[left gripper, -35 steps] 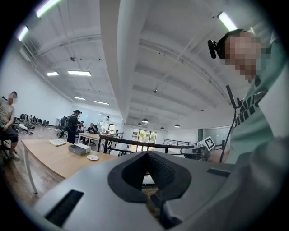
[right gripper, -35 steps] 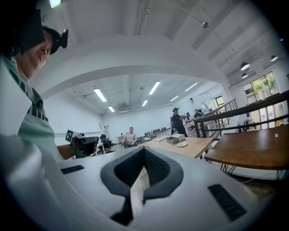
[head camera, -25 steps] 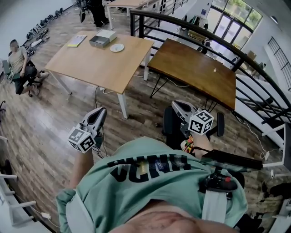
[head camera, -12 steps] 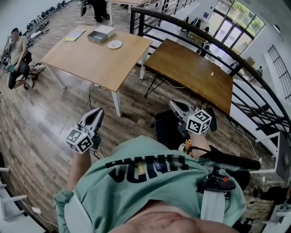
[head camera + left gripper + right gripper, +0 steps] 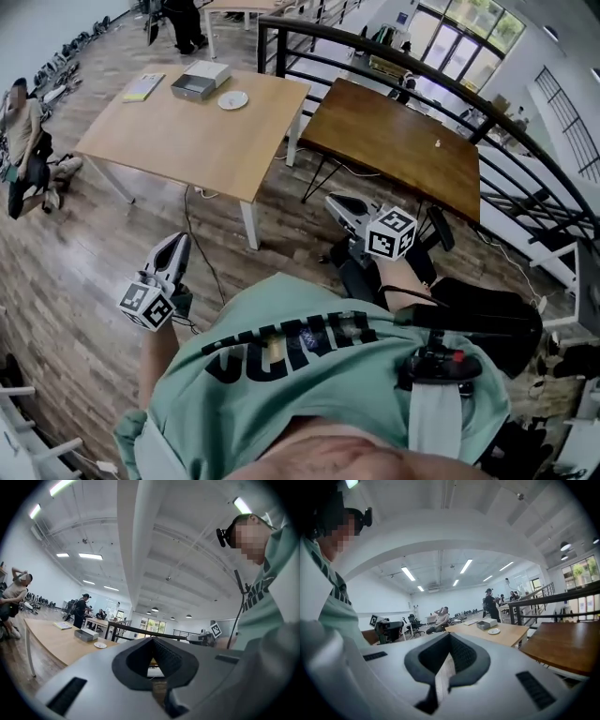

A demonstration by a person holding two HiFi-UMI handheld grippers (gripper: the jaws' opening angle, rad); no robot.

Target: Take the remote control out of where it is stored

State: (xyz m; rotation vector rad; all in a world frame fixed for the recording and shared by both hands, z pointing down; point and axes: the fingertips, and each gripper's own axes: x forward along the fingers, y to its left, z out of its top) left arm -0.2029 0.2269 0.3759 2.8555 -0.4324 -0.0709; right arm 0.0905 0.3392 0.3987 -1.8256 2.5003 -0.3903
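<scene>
Hovering over open wood-plank floor (image 5: 84, 253), both tongs are pinched together and empty. The left tongs (image 5: 177, 242) sit well short of the light wooden worktop's (image 5: 169, 141) near edge, the right tongs (image 5: 334, 201) nearer the dark brown worktop's (image 5: 403, 150) edge. Remote control: nowhere visible.

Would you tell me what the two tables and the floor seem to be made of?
Light table: pale wood or laminate, matte, evenly coloured top. Dark table: brown wood, probably varnished, since it carries a soft sheen. Floor: wood or wood-look planks, with visible board seams and mixed brown tones.
</scene>
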